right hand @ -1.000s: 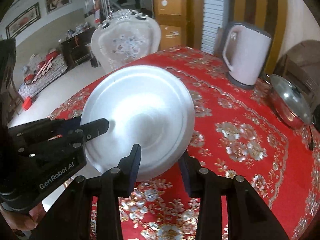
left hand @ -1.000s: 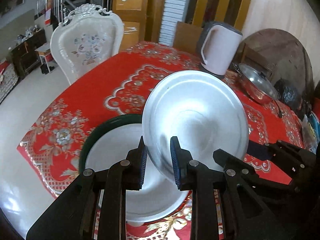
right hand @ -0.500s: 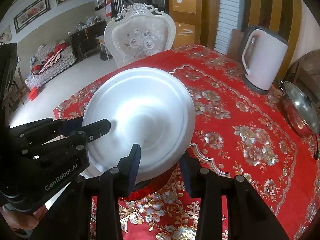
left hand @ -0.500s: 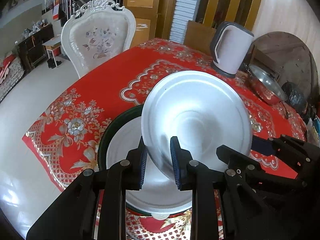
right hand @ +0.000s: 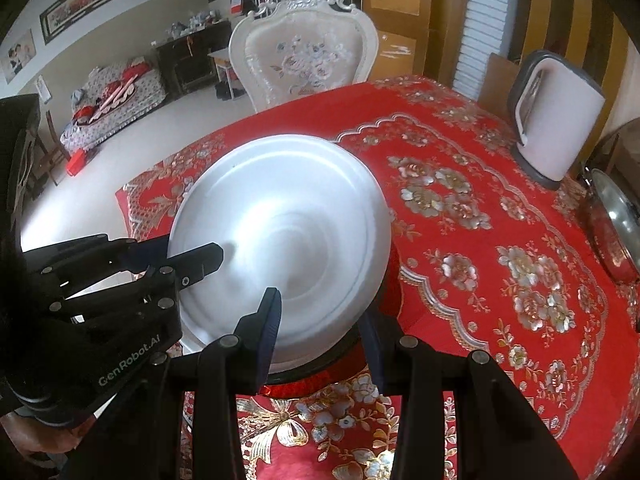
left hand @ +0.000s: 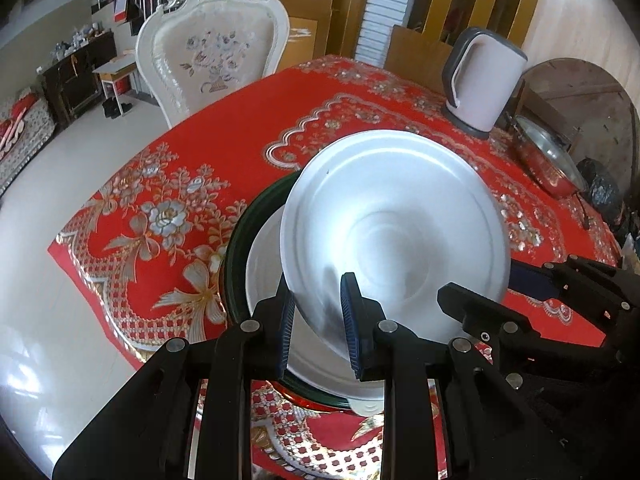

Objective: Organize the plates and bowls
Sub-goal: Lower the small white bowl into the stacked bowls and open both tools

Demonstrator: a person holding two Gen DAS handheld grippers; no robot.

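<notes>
A silver metal plate (left hand: 396, 216) is held tilted above a white dish with a dark green rim (left hand: 236, 248) on the red tablecloth. My left gripper (left hand: 318, 324) is shut on the plate's near rim. My right gripper (right hand: 320, 332) is shut on the same plate (right hand: 280, 224) at its other edge, one finger over it and one under. The right gripper also shows in the left wrist view (left hand: 500, 296), and the left gripper in the right wrist view (right hand: 192, 258). The green-rimmed dish (right hand: 320, 364) lies mostly hidden under the plate.
A white electric kettle (left hand: 480, 80) stands at the back right of the table (left hand: 168, 216). A lidded steel pot (left hand: 548, 160) sits right of it. An ornate white chair (left hand: 212, 52) stands behind the table. The table's left edge drops to the floor.
Both grippers have carried the plate leftward and forward, so it now hangs more squarely over the green-rimmed dish. Both grips are unchanged.
</notes>
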